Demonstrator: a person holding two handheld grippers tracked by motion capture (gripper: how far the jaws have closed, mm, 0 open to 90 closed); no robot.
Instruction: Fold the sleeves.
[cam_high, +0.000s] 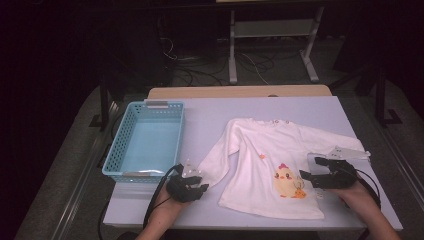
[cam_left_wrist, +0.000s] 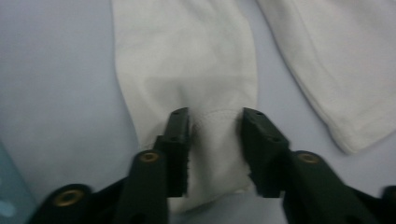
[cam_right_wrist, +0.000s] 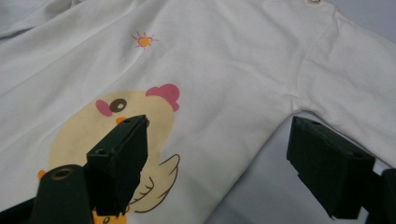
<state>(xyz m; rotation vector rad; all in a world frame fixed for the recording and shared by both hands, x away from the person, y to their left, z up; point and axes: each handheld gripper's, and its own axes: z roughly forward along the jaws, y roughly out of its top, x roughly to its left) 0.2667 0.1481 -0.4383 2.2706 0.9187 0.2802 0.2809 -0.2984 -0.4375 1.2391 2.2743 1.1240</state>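
Observation:
A white long-sleeved child's shirt (cam_high: 270, 160) with a yellow chick print (cam_high: 286, 181) lies flat on the pale table. My left gripper (cam_high: 192, 182) is at the end of the shirt's left sleeve. In the left gripper view the shirt's cuff (cam_left_wrist: 212, 154) sits puckered between the two jaws of my left gripper (cam_left_wrist: 215, 114), which press on it from both sides. My right gripper (cam_high: 312, 168) hovers at the shirt's right side, open. In the right gripper view my right gripper (cam_right_wrist: 219, 123) has one jaw over the chick print (cam_right_wrist: 93, 140) and the other over bare table below the underarm of the shirt (cam_right_wrist: 224, 70).
A light blue plastic basket (cam_high: 150, 105) stands to the left of the shirt, close to my left hand. The table (cam_high: 210, 115) has bare surface behind the shirt and along its front edge. Beyond it, table legs and cables stand on a dark floor.

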